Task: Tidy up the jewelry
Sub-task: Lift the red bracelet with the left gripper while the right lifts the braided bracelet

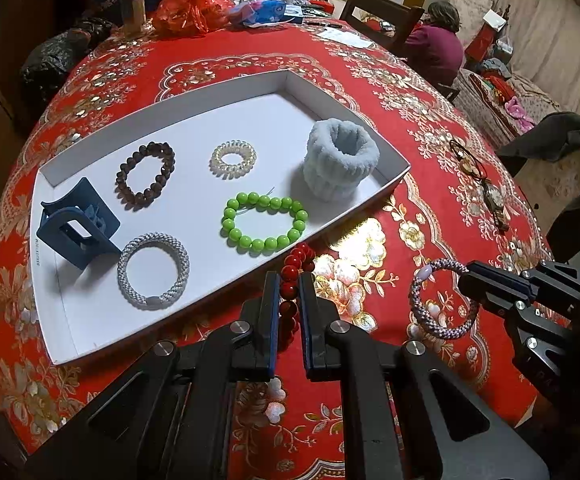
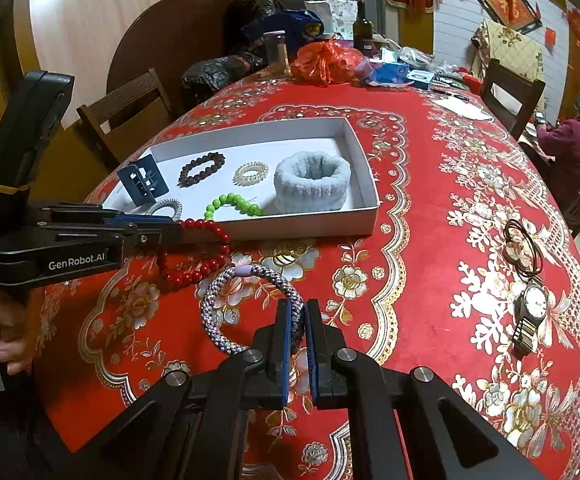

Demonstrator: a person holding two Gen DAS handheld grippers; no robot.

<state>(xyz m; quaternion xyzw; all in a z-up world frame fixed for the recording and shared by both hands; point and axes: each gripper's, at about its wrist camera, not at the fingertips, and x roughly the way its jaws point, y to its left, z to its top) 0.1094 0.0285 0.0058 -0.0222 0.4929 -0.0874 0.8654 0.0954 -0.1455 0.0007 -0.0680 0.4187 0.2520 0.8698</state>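
Two grips, both closed: my left gripper (image 1: 289, 280) pinches red beads (image 1: 296, 264) at the tray (image 1: 217, 280) edge, my right gripper (image 2: 294, 312) a braided band (image 2: 225, 300) nearby. Loose loops may snag the rim.

Red floral tablecloth (image 2: 430, 184), dark wooden chairs (image 2: 129, 108) — white panelled wall (image 2: 462, 28) behind

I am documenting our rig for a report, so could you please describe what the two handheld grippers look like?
Both are matte black, angular plastic tools. The left gripper has two flat parallel jaws lined with blue pads, plus round silver pivot screws on its linkage arms. The right gripper matches it. In the right wrist view, the left gripper's side bears white "GenRobot.AI" lettering, and a yellow rubber band circles its upright handle.
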